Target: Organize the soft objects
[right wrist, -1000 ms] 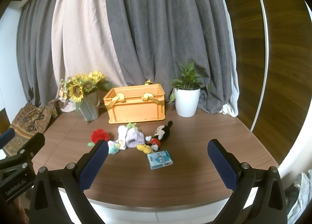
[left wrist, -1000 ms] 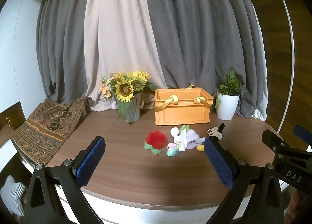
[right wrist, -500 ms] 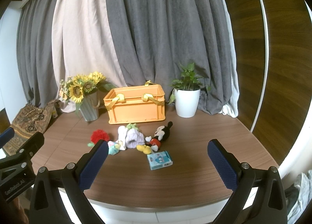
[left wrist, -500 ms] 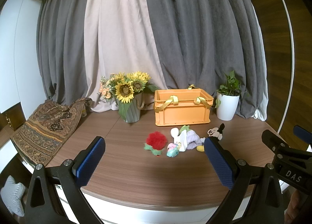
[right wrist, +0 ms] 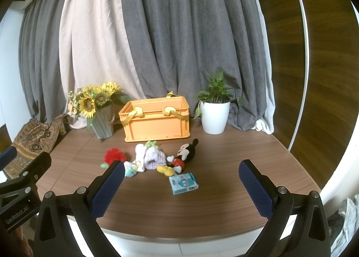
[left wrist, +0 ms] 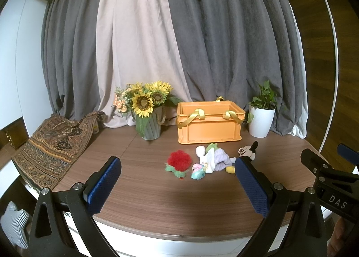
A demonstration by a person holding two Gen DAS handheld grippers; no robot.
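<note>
Nothing sorted yet: 5 soft toys [right wrist: 154, 160] lying before orange crate [right wrist: 157, 122], left gripper [left wrist: 177, 187] and right gripper [right wrist: 181, 189] spread wide, empty.

The left hand-held gripper [left wrist: 177, 184] hovers with jaws wide apart over the near surface [left wrist: 145, 194]. Beyond lie a red fuzzy toy [left wrist: 179, 160], a lilac plush [left wrist: 217, 159] and a mouse doll [left wrist: 248, 151], before an orange crate [left wrist: 208, 126].

You have a grey ribbed vase of sunflowers [left wrist: 149, 109] at the back left of the round wooden table [left wrist: 157, 201], a white potted green plant [right wrist: 215, 113] back right, and a patterned brown cloth [left wrist: 53, 142] draped over the left edge.
</note>
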